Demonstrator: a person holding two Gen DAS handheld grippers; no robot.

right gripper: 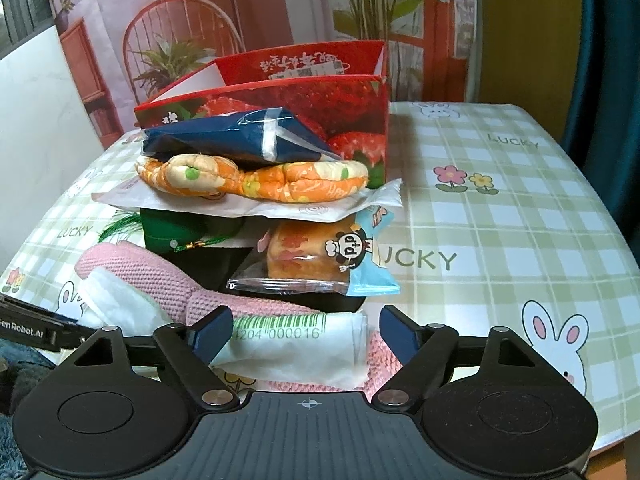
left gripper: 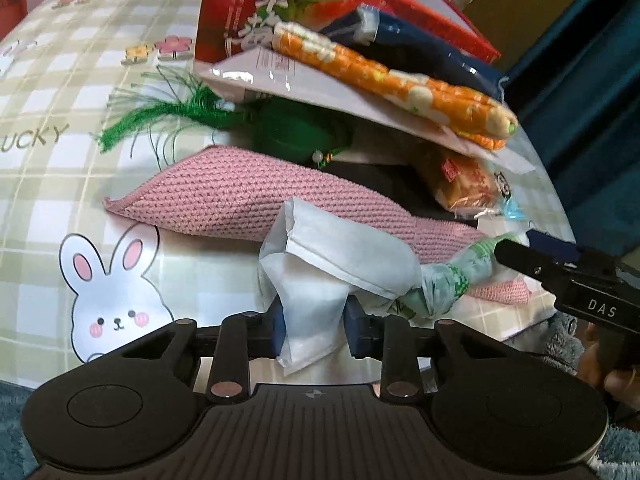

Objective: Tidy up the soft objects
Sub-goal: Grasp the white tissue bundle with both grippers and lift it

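White tissue pack (left gripper: pixel 316 280) sits pinched between the pads of my left claw (left gripper: pixel 314 330), one end twisted into a green-printed wrapper. My right claw (right gripper: pixel 306 334) straddles that printed end (right gripper: pixel 296 344) with its jaws wide, pads apart from it. Just beyond both lies a pink knitted cloth (left gripper: pixel 240 200) on the checked counter (right gripper: pixel 500 216). Farther off, an orange pouch (right gripper: pixel 256 180) tops the pile before a red box (right gripper: pixel 320 100).

Home – bunny-print tablecloth (right gripper: pixel 500 208), houseplant backdrop (right gripper: pixel 240 12)
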